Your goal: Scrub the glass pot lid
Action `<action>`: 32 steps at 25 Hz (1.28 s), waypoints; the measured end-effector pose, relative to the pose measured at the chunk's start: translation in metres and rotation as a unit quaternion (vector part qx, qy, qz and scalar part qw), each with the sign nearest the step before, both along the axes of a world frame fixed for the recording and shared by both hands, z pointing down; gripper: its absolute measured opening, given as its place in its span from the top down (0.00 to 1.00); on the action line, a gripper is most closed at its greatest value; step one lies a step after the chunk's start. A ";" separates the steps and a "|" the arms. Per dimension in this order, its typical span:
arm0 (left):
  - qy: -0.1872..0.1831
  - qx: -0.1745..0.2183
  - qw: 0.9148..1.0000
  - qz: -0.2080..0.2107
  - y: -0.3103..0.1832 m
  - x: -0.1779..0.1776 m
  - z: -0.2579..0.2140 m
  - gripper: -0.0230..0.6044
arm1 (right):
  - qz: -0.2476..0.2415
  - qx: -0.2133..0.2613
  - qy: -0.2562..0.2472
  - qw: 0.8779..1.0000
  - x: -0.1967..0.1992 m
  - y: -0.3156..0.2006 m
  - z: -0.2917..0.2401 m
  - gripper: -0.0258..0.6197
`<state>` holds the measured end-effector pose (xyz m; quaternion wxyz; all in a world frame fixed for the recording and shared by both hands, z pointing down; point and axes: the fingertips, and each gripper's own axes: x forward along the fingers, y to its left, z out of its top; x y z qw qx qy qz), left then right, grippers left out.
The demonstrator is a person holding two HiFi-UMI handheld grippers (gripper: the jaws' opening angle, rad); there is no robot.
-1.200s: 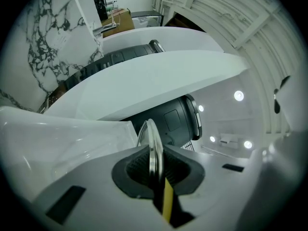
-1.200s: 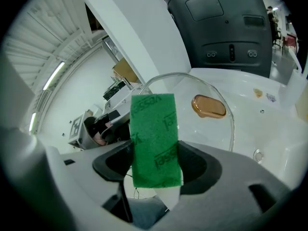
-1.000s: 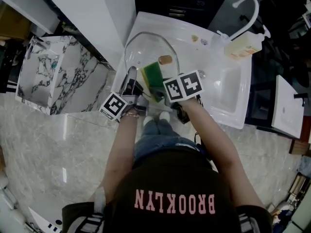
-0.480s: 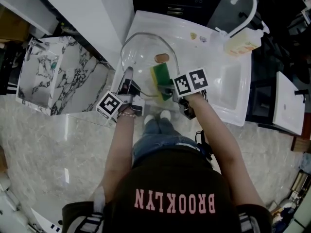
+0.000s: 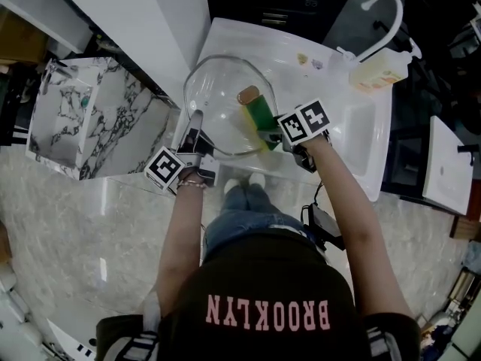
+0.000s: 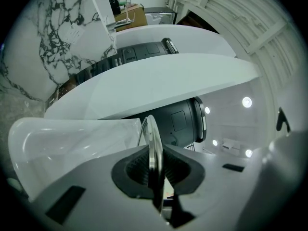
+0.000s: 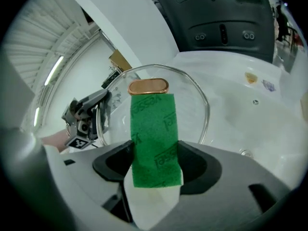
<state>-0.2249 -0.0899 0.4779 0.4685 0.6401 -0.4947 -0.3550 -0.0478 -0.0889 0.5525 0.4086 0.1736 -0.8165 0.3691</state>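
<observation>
The round glass pot lid (image 5: pixel 222 102) with a copper-coloured handle (image 5: pixel 247 95) is held tilted over the white sink counter (image 5: pixel 289 47). My left gripper (image 5: pixel 192 143) is shut on the lid's near-left rim (image 6: pixel 153 150), seen edge-on in the left gripper view. My right gripper (image 5: pixel 272 136) is shut on a green scouring sponge (image 5: pixel 261 116) that lies against the lid's glass just below the handle (image 7: pixel 148 86). In the right gripper view the sponge (image 7: pixel 155 138) runs up between the jaws over the lid (image 7: pixel 192 105).
A sink basin (image 5: pixel 352 138) lies to the right, with a white curved tap (image 5: pixel 382 15) and a yellowish soap bottle (image 5: pixel 377 74) behind it. A marble-patterned box (image 5: pixel 86 115) stands at the left. A white cabinet (image 5: pixel 143 21) rises beside the counter.
The sponge and right gripper have slid up and to the right across the lid, closer to the handle. The left gripper has shifted slightly down-left, and the lid has tilted with it.
</observation>
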 end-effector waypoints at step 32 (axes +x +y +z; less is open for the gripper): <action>-0.058 -0.019 0.997 0.044 -0.014 0.013 -0.014 0.90 | -0.025 0.186 -0.143 0.972 -0.009 -0.115 -0.110 0.53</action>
